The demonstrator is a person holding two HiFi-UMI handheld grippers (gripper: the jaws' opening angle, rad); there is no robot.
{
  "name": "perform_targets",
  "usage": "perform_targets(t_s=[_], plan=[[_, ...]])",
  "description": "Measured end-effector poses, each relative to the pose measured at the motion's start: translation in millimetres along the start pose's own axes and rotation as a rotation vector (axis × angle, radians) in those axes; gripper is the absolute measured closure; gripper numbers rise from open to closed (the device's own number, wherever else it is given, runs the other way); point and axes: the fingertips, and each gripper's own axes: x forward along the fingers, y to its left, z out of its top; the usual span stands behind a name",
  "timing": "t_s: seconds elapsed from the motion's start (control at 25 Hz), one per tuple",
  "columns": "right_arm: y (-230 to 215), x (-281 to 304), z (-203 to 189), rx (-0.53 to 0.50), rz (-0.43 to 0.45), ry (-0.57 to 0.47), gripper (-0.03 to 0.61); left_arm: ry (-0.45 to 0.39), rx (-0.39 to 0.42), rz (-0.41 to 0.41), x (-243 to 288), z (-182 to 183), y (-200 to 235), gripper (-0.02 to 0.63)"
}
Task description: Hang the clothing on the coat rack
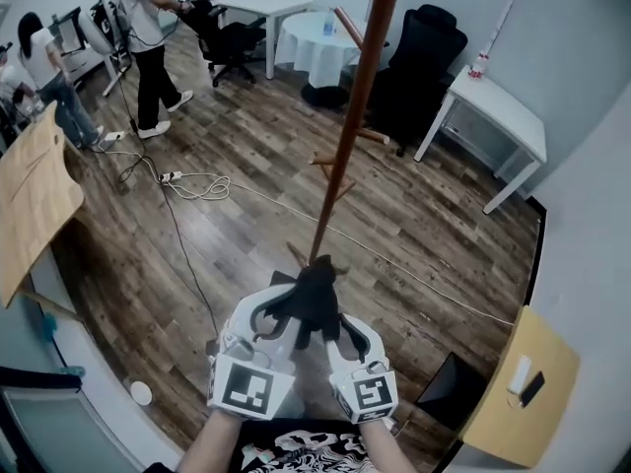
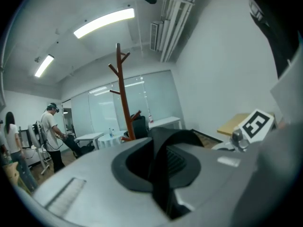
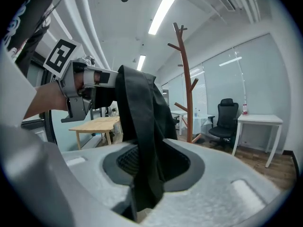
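Room: Wood-plank floor [image 1: 246, 156] fills the head view. People stand at the upper left and white furniture lines the top and right edges.
Coat rack: The brown coat rack [image 1: 360, 97] runs from top centre down to mid-frame. Its pegs branch off high up and again halfway down.
Clothing: The black clothing [image 1: 314, 299] hangs bunched at lower centre, between your two claws and just in front of the rack's foot. It is not on any peg yet.
Left claw: Your left claw [image 2: 163, 183] is nearly closed, pinching a narrow black band of the garment.
Right claw: Your right claw [image 3: 144, 174] stands part-way closed, with a thicker fold filling the gap. The pads look to be pressing on it.
Risk, rack: The pole looks slender, so a sideways tug while hooking could tip it.
Risk, cloth: The garment is bunched and no loop or collar shows. It may only drape over a peg and slide off, and the right hold looks the looser of the two.
Risk, cable: The white cable [image 1: 187, 180] trails across the floor toward the rack, so you could catch a foot on it.
Containers: One bottle [image 1: 328, 28] stands on the round table [image 1: 311, 57] at top centre. A red-capped bottle [image 1: 480, 65] stands on the white worktop [image 1: 503, 116] at upper right. You cannot tell what is in either.
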Motion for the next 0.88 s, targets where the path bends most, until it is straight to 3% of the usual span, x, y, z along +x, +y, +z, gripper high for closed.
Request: perform_targets(t_s=[0.2,0.56,0.88], plan=[[-3,35,17,0.011,-0.052,-0.001,0.472,-0.02,0.016,-0.022,20,-3,41,0.603],[10,76,27,0.022,0.013,-0.008,0.472,-0.01,0.018,-0.005,34,-4,85,0.603],[9,105,29,0.003,0.035,-0.021,0.472,0.022,0.041,-0.028,49,-14,99,0.603]])
